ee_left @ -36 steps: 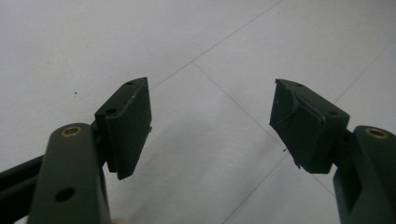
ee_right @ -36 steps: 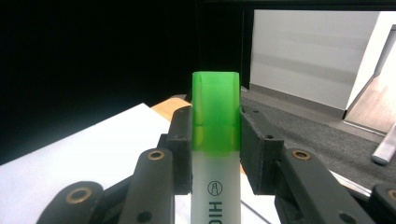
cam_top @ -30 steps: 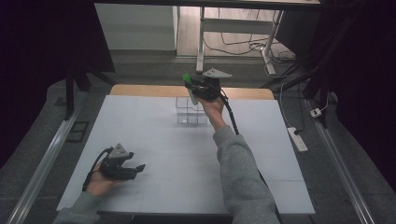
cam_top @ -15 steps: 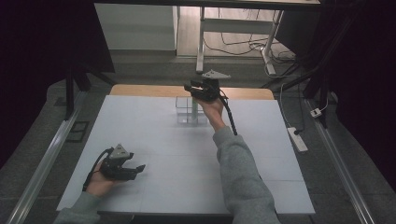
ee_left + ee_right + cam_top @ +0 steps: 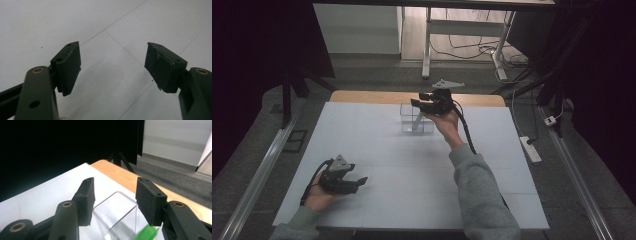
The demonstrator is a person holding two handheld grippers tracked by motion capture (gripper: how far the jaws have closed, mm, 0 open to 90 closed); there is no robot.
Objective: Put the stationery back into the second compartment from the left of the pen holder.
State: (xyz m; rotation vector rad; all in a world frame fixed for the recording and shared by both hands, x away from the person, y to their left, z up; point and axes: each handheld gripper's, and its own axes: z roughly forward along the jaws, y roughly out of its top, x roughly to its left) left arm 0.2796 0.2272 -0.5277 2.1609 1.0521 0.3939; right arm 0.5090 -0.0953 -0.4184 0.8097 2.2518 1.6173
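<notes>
Now the right gripper (image 5: 418,103) is hovering over the clear box (image 5: 417,118), jaws just opening, nothing between them; the green stick (image 5: 418,120) is sitting inside, seemingly just released; the left gripper (image 5: 360,181) is waiting wide; next, probably withdrawing cleanly.

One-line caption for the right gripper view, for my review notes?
Open hand-held gripper above a clear box, a green object just below its jaws, nothing between the pads.

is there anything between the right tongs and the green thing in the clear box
Nothing visible. The right tongs hang just above the clear box, jaws apart with nothing between them, having just been opening. The green thing leans inside the box right below, and the box top looks open.
</notes>
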